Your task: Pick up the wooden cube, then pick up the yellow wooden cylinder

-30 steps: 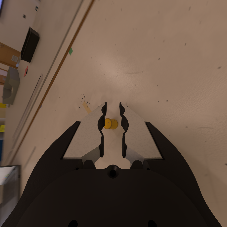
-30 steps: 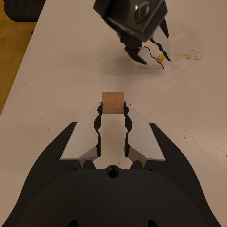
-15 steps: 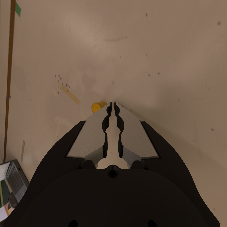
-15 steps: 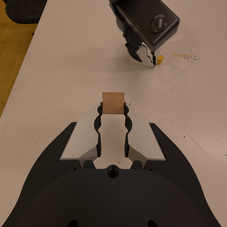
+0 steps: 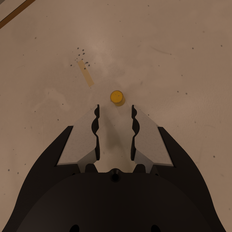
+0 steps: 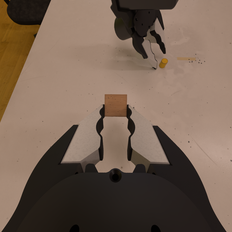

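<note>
My right gripper (image 6: 115,106) is shut on the wooden cube (image 6: 115,105), which sits between its fingertips above the beige table (image 6: 62,75). The yellow wooden cylinder (image 5: 117,98) stands upright on the table just beyond my left gripper's tips. My left gripper (image 5: 115,106) is open and empty, pointing down at the table. In the right wrist view the left gripper (image 6: 159,59) hovers at the far side with the cylinder (image 6: 163,63) standing beside its lower fingertip, outside its jaws.
A strip of tan tape (image 5: 85,73) with dark specks lies on the table left of the cylinder; it also shows in the right wrist view (image 6: 186,58). A dark chair (image 6: 25,11) and wood floor (image 6: 11,50) lie beyond the table's left edge.
The left gripper lost the cylinder as it closed, then turned and opened wide. The cylinder now stands free ahead of its tips. The right gripper and cube have not moved.
</note>
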### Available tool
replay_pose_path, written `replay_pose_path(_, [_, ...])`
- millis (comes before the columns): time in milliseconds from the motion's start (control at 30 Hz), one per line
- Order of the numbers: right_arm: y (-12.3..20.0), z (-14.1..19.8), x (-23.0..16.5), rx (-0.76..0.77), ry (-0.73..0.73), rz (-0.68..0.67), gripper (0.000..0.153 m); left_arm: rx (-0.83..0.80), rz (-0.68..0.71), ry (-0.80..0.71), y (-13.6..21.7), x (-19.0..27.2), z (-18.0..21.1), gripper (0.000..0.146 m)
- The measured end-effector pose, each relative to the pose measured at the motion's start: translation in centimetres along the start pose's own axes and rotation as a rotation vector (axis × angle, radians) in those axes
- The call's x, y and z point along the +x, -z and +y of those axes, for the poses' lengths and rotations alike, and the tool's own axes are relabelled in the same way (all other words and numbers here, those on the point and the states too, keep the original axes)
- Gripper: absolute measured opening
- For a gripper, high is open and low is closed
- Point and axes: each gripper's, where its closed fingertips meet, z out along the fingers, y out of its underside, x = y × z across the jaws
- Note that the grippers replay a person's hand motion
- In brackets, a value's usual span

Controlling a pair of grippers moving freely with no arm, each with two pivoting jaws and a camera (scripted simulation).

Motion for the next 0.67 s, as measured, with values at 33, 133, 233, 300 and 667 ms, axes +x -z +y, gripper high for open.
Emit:
replay_pose_path(33, [0.0, 0.0, 0.0, 0.002, 0.0, -0.002, 0.034, 0.011, -0.005, 0.024, -0.2, -0.2, -0.1, 0.051])
replay_pose_path(133, [-0.1, 0.0, -0.1, 0.006, -0.004, -0.008, 0.034, 0.018, 0.006, 0.024, -0.8, 0.1, -0.6, 0.033])
replay_pose_path(233, [-0.3, -0.2, -0.3, 0.011, 0.0, -0.019, 0.034, 0.04, -0.015, -0.007, -1.1, 0.1, -1.0, 0.021])
replay_pose_path(300, [-0.6, -0.5, -0.9, 0.015, 0.004, -0.042, 0.034, 0.05, -0.024, -0.035, -0.7, 0.3, -0.8, 0.02])
replay_pose_path(667, [-4.8, 0.0, -3.2, -0.22, 0.01, -0.14, 0.034, 0.145, 0.116, -0.089, 5.2, 3.9, -0.1, 0.021])
